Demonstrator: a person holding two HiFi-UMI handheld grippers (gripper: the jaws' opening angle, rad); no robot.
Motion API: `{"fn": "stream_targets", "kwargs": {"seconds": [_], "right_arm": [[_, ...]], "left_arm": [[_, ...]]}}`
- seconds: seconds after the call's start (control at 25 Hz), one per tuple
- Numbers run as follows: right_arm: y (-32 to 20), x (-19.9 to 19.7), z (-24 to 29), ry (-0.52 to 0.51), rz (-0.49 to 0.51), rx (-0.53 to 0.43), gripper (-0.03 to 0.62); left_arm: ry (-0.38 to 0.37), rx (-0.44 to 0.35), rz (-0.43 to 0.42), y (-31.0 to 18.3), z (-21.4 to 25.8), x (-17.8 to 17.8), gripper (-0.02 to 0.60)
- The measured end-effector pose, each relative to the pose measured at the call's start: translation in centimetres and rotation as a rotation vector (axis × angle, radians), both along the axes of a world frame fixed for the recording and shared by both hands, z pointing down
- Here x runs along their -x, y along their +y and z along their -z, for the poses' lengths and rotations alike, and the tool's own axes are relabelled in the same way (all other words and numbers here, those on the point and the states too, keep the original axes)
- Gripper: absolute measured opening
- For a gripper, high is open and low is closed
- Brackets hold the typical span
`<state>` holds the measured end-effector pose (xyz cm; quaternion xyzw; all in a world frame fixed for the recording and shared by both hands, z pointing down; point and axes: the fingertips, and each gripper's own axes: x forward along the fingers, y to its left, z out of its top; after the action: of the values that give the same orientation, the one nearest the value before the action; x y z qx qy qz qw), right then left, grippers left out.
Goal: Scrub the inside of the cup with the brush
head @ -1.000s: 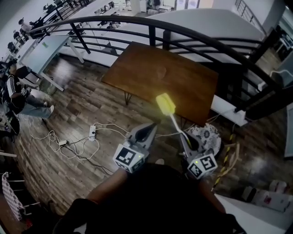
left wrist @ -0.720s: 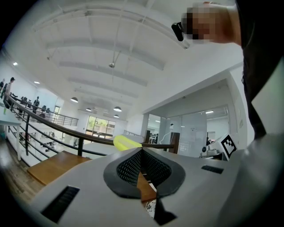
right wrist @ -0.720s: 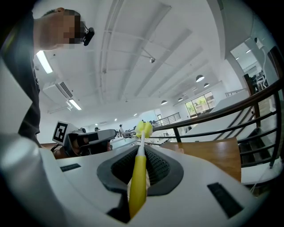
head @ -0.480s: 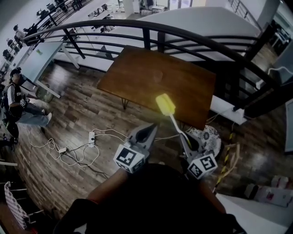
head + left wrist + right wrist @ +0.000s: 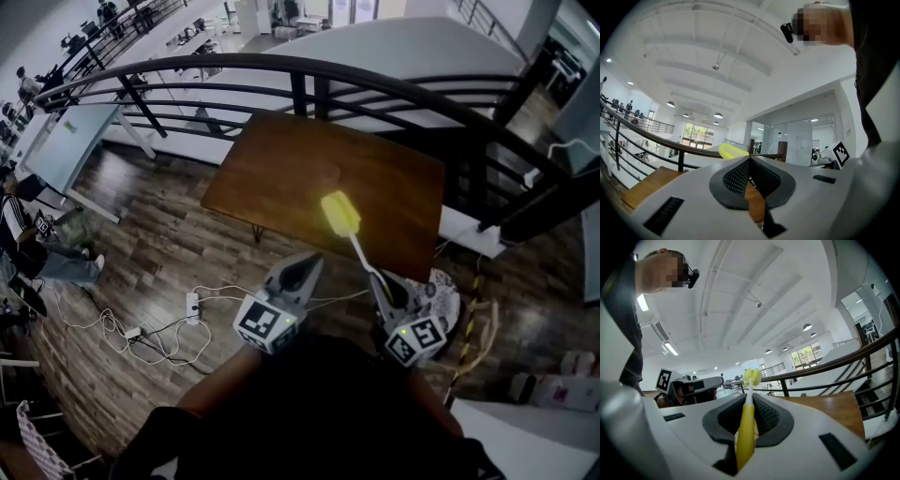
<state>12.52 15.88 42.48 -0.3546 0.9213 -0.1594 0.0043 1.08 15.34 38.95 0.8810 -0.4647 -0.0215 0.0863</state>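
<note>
The right tool is clamped on the yellow handle of the brush. The brush is raised in the air, and in the head view its yellow head shows against the brown tabletop. The left tool is closed with nothing between its pads, near the right one. A dark railing curves past the tabletop, and white cables lie on the wooden floor.

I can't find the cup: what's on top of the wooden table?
Only a faint round shape shows on the wooden table, too dim to call a cup. The brush hides a patch behind it.
</note>
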Motion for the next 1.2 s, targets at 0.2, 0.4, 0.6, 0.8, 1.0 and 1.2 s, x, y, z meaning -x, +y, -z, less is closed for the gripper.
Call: {"fn": "stream_targets", "kwargs": {"seconds": [0.2, 0.4, 0.6, 0.8, 1.0, 1.2], "right_arm": [[-2.0, 4.4, 0.7, -0.003, -0.022, -0.012, 0.044], [-3.3, 9.0, 1.0, -0.001, -0.035, -0.013, 0.044], [-3.5, 13.2, 0.4, 0.011, -0.039, -0.015, 0.044], [-4.0, 15.9, 0.0, 0.022, -0.030, -0.006, 0.044], [-4.8, 17.7, -0.5, 0.034, -0.017, 0.005, 0.044], [-6.8, 18.4, -0.9, 0.030, 0.006, 0.023, 0.044]], "left_arm": [[-0.004, -0.011, -0.029, -2.1, 0.6, 4.1, -0.003], [-0.002, -0.012, -0.040, -3.6, 0.8, 8.8, -0.003], [0.003, -0.009, -0.056, -3.8, 0.0, 12.7, -0.003], [0.015, -0.008, -0.053, -4.5, -0.4, 15.4, -0.003], [0.029, 0.016, -0.053, -5.3, -1.3, 16.7, -0.003], [0.016, -0.004, -0.042, -7.0, -1.7, 17.3, -0.003]]}}
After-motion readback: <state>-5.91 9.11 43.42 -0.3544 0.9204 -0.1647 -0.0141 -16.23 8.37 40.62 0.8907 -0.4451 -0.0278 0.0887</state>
